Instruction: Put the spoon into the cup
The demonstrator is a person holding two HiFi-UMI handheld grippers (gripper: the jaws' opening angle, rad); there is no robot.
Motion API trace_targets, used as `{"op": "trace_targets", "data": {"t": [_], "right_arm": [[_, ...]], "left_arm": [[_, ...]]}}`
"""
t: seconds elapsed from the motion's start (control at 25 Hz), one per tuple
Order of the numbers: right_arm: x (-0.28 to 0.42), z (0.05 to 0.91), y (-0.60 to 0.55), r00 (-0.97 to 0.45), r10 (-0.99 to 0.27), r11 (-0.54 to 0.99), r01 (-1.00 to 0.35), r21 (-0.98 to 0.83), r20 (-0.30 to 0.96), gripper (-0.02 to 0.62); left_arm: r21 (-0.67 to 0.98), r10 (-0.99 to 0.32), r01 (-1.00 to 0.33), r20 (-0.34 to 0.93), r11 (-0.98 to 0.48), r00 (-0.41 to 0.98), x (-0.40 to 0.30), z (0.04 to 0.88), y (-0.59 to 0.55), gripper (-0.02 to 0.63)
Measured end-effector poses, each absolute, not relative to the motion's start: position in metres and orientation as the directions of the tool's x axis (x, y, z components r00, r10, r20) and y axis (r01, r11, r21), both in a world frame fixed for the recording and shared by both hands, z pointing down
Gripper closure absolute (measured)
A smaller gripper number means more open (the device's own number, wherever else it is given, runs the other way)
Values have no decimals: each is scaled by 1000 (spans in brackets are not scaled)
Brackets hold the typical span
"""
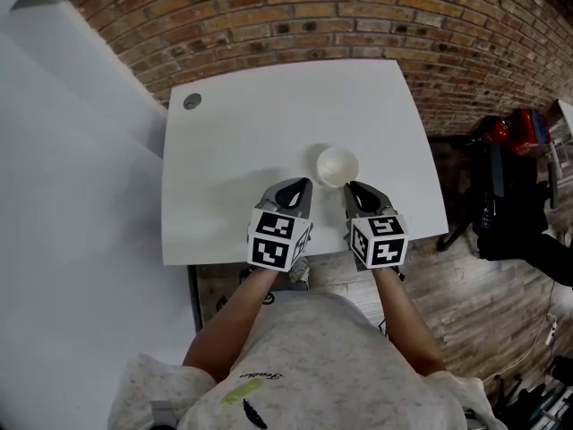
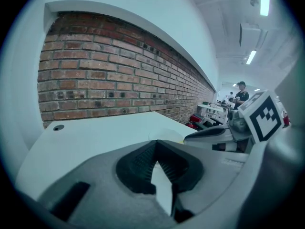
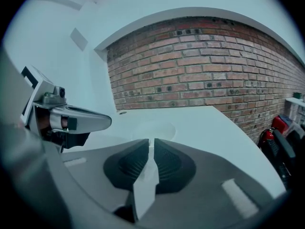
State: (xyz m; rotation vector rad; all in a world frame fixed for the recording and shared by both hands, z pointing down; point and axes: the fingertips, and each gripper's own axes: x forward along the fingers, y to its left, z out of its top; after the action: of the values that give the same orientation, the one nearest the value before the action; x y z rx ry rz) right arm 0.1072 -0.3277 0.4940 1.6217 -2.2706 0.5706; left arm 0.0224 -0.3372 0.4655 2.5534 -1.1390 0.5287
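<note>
A white cup [image 1: 337, 166] stands on the white table [image 1: 269, 133] near its front edge. It shows faintly just past my jaws in the left gripper view [image 2: 163, 133] and the right gripper view [image 3: 152, 128]. No spoon shows in any view. My left gripper [image 1: 300, 186] hovers just left of the cup, its jaws closed tip to tip [image 2: 155, 144] with nothing between them. My right gripper [image 1: 352, 187] sits just right of the cup; its pads [image 3: 140, 159] stand a thin slit apart, and only white shows in the slit.
A small round hole [image 1: 192, 101] marks the table's far left corner. A brick wall [image 1: 358, 16] runs behind the table and a white wall [image 1: 63, 195] runs along its left side. Red and black equipment [image 1: 510, 141] stands on the floor to the right.
</note>
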Motion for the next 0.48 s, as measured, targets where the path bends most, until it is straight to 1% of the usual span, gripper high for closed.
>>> {"op": "trace_targets", "data": {"t": [0.48], "right_arm": [[108, 485, -313, -318, -839, 290, -948, -132, 441, 549]], "left_arm": [[110, -668, -770, 431, -628, 606, 16, 459, -318, 609]]}}
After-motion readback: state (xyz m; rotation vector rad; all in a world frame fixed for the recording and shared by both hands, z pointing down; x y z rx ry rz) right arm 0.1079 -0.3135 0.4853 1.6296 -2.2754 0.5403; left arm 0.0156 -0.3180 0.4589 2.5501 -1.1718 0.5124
